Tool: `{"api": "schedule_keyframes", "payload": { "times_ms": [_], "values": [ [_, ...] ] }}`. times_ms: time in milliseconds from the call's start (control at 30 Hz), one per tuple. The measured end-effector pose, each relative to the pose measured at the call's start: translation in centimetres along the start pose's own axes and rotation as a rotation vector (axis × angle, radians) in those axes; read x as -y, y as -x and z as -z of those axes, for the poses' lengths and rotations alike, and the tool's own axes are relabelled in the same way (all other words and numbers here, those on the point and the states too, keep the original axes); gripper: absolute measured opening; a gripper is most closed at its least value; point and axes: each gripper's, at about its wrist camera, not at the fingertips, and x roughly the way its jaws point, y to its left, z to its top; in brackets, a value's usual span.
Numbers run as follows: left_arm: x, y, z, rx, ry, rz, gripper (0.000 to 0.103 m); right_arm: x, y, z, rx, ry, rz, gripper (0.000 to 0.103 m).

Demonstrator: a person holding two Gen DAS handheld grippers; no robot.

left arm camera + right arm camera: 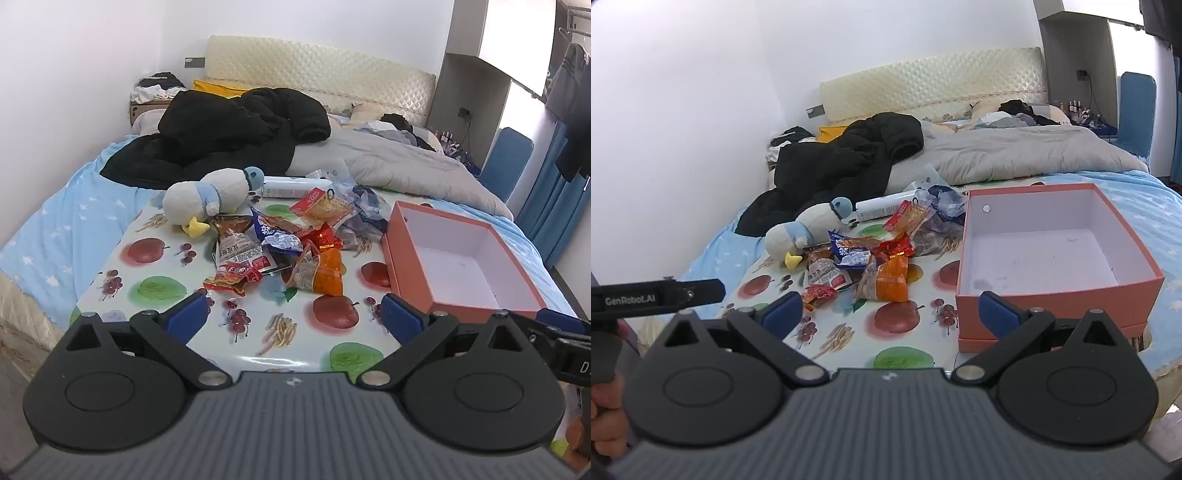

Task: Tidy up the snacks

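A heap of snack packets [280,243] [871,262] lies on a fruit-print cloth [166,266] [897,343] spread over the bed. An orange packet [319,275] [886,282] sits nearest the front of the heap. To its right stands an orange box [410,269] [1049,306] with a white, bare inside. My left gripper [293,319] hovers open over the cloth's near edge, short of the heap, nothing between its blue pads. My right gripper [892,312] is open too, its right finger in front of the box's near wall.
A plush penguin [207,197] [805,232] and a white canister [284,186] [882,206] lie behind the heap. A black coat [236,125] and grey duvet [391,162] fill the far bed. A blue chair [508,162] stands at right. A hand [605,417] holds the left gripper.
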Motion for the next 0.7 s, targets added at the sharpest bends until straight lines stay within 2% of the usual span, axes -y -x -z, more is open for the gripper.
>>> {"api": "schedule_keyframes", "payload": {
  "times_ms": [467,700],
  "values": [
    [-0.1,-0.3,0.0,0.003,0.0,-0.003,0.101,0.0,0.3,0.3,-0.012,0.005,0.004,0.103],
    [-1.3,-0.7,0.1,0.001,0.014,-0.005,0.101,-0.1,-0.4,0.4,-0.022,0.007,0.003,0.103]
  ]
}}
